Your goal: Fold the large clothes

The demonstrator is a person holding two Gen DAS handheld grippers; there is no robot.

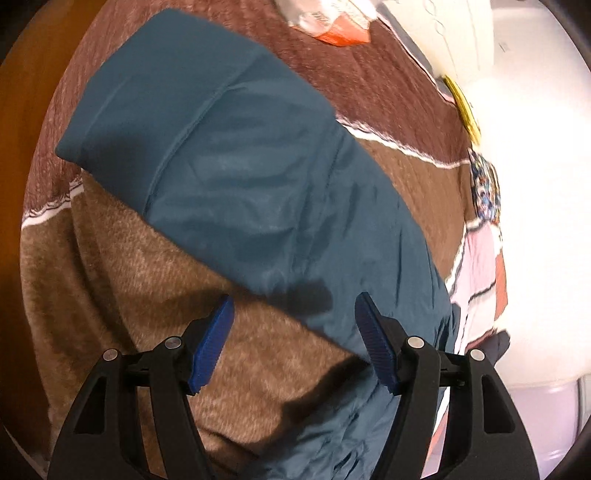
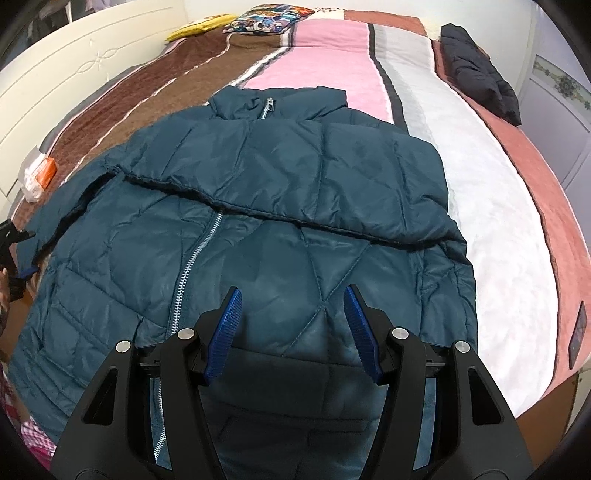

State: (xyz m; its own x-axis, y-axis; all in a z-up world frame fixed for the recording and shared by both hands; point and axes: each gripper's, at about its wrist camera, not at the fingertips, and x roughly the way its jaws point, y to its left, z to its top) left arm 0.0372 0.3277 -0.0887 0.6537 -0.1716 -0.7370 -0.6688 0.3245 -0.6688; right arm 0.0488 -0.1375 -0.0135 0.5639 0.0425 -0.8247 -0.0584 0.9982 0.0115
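A teal quilted jacket [image 2: 258,206] lies front up on the bed, zipper closed, collar at the far end. Its right sleeve is folded across the chest. Its left sleeve [image 1: 229,166] stretches out flat over the brown blanket in the left wrist view. My left gripper [image 1: 293,306] is open and empty, hovering just above the sleeve's lower edge. It also shows at the left edge of the right wrist view [image 2: 14,254]. My right gripper [image 2: 291,299] is open and empty above the jacket's lower front.
The bed has a striped blanket [image 2: 332,48] in brown, pink, grey, white and rust. A black jacket [image 2: 476,70] lies at the far right. A white headboard [image 2: 81,70] runs along the left. An orange and white packet [image 2: 40,173] lies by the headboard, and pillows [image 2: 258,18] sit at the far end.
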